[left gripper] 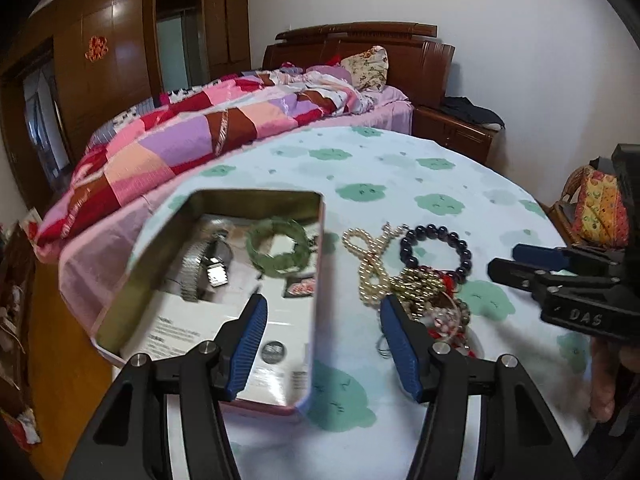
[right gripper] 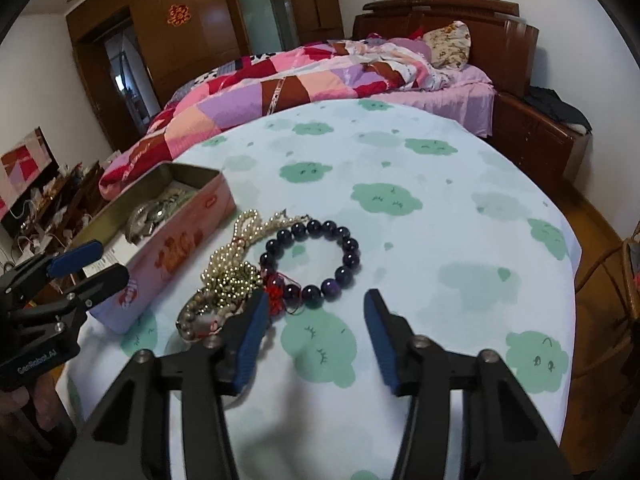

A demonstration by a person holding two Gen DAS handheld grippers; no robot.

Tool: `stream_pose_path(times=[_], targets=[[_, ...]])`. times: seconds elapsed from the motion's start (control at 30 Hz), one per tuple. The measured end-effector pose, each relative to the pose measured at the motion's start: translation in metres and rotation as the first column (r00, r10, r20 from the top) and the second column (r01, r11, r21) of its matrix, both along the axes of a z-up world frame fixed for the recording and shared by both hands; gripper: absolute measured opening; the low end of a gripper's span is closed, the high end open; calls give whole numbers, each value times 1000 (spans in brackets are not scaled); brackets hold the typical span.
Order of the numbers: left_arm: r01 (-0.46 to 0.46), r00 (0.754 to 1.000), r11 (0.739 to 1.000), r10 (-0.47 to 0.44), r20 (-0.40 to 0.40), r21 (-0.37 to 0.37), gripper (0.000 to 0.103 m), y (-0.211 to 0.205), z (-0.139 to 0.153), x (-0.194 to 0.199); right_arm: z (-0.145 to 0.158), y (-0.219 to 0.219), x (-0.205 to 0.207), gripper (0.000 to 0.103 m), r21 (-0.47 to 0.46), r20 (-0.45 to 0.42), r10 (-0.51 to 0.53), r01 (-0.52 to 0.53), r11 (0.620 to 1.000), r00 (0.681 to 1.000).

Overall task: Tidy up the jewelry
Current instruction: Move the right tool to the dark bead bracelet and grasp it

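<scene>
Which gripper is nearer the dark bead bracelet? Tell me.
Right. The right gripper hangs open just before the bracelet; the left gripper is open by the tin.

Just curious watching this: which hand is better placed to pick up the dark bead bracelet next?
Probably the right gripper: its open jaws point at the dark bead bracelet just ahead. The left gripper straddles the tin wall.
</scene>
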State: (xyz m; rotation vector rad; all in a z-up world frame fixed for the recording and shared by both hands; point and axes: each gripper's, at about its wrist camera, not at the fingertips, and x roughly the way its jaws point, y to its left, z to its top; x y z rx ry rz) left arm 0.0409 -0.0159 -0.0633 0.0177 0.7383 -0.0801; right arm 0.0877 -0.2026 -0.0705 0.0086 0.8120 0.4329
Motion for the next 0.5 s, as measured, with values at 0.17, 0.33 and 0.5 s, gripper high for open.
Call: stream_pose_path(times=[0.17, 0.33, 0.5], targets=[[37, 999, 999, -37, -11, 14, 59, -16, -8, 0, -11, 1, 3, 48, -14, -15, -5, 4, 1000, 1000], [13, 1000, 1000, -13, -29, -1, 59, -12, -12, 5, -12, -2, 25, 48, -16, -39, -60, 60, 998, 997], [15, 1000, 1000, -15, -25, -4, 59, -14, -10, 13, -17, 10, 52, 47, -56, -76, -78, 74, 996, 994]])
